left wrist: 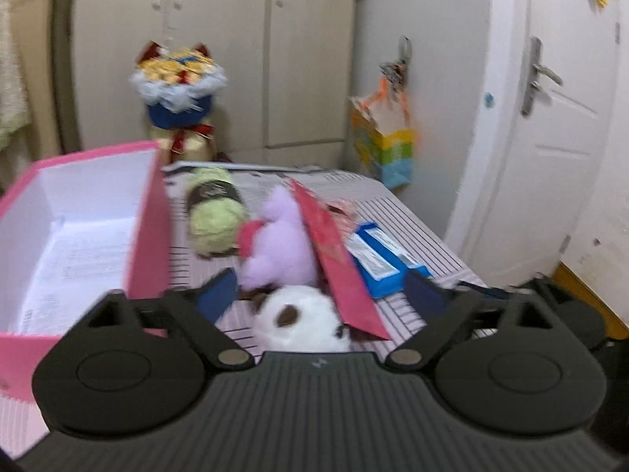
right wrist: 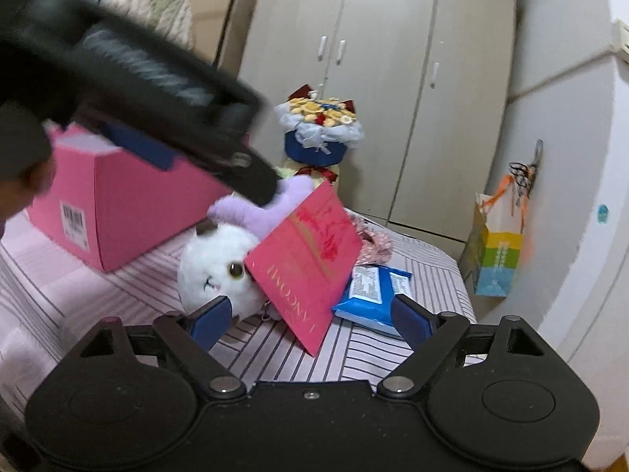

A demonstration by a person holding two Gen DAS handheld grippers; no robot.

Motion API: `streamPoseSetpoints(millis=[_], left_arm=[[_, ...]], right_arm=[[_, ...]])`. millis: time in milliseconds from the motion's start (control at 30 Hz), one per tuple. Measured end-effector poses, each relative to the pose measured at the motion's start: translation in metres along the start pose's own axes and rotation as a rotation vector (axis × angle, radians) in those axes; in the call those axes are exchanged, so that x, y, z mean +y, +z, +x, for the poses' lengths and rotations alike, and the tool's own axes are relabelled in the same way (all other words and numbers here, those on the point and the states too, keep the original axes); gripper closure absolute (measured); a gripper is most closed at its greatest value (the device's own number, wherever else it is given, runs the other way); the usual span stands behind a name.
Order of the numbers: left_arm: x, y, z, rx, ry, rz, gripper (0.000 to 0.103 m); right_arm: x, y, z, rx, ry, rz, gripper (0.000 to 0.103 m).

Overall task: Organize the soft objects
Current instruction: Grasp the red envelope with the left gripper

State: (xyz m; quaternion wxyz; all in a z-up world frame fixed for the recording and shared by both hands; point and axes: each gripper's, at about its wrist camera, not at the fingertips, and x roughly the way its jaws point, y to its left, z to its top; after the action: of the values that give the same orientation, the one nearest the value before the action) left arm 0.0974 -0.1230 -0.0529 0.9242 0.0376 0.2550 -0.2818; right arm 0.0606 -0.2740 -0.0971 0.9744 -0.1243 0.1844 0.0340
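A white plush cat (right wrist: 214,267) lies on a striped bedsheet (right wrist: 78,287), just ahead of both claws. In the left wrist view the same white plush cat (left wrist: 298,320) sits between the left gripper's (left wrist: 320,295) blue fingertips (left wrist: 218,293), which stand apart and do not press on it. In the right wrist view the right gripper (right wrist: 310,316) is also spread wide with nothing clamped; its left pad is close in front of the cat's lower edge.

A pink-red paper bag (right wrist: 306,263) leans tilted against the cat's right side, partly covering its face. Beyond the cat, farther from the claws, lies a lilac plush toy (left wrist: 281,242), touching the bag's edge. Past that, a pale green yarn ball (left wrist: 214,212) with a dark band rests on the sheet.

To the right of the bag, near the right pad of each claw, lies a blue packet (right wrist: 371,293) with a white label.

To the left of the left claw stands an open pink box (left wrist: 78,232), white inside, with printed paper at the bottom.

In the right wrist view the left gripper's dark body (right wrist: 157,94) crosses the upper left, blurred, its tip over the lilac toy.

Beyond the bed stand a blue bouquet (right wrist: 318,129), beige wardrobe doors (right wrist: 377,78) and a colourful gift bag (right wrist: 497,251) hanging from a hook.
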Motion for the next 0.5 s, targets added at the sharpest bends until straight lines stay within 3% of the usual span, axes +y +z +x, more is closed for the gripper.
streamPoseSetpoints(millis=[33, 133, 300, 400, 500], left_arm=[[-0.001, 0.000, 0.007, 0.018, -0.024, 0.004, 0.036], [-0.002, 0.002, 0.025, 0.049, -0.066, 0.023, 0.047], [0.001, 0.011, 0.045, 0.066, -0.088, 0.042, 0.055], [0.005, 0.014, 0.062, 0.131, -0.095, 0.024, 0.066], [0.007, 0.010, 0.068, 0.161, -0.094, -0.020, 0.068]], right_arm=[[0.000, -0.002, 0.005, 0.005, -0.001, -0.005, 0.014], [-0.003, -0.006, 0.021, 0.031, 0.001, 0.010, 0.027], [-0.011, -0.007, 0.037, 0.043, 0.042, 0.025, 0.043], [-0.007, -0.008, 0.040, 0.027, 0.054, -0.001, 0.049], [-0.001, -0.008, 0.043, 0.015, 0.053, -0.027, 0.062]])
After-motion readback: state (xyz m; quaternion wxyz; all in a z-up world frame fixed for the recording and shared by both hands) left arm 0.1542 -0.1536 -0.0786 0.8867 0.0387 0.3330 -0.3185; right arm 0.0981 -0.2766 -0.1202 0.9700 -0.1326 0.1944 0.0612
